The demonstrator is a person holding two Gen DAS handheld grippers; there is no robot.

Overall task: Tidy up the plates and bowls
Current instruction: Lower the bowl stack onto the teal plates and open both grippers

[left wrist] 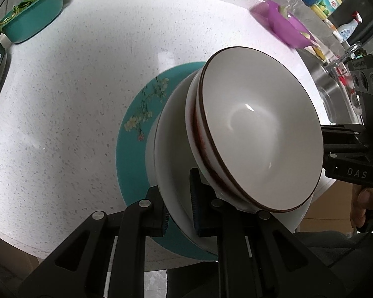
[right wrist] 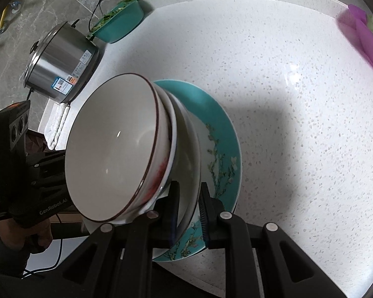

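1. Both tongs grip one stack: your left gripper [left wrist: 179, 213] and right gripper [right wrist: 189, 211] are each clamped on the rim of the large white bowl [left wrist: 171, 173].
2. Between the tongs, two brown-rimmed bowls [left wrist: 256, 129] nest inside it; the teal plate [left wrist: 134, 154] lies beneath.
3. Stacking looks done; setting the pile somewhere on the counter [left wrist: 74, 87] ahead seemingly remains.
4. Beyond the tongs: green basin [left wrist: 34, 22], purple basin [left wrist: 286, 24].

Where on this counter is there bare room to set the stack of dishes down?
The widest bare stretch of the white speckled countertop lies between the teal floral plate and the purple plastic basin. Another lies between the plate and the teal basin of greens. It is crowded by the steel cooker and folded white cloth.
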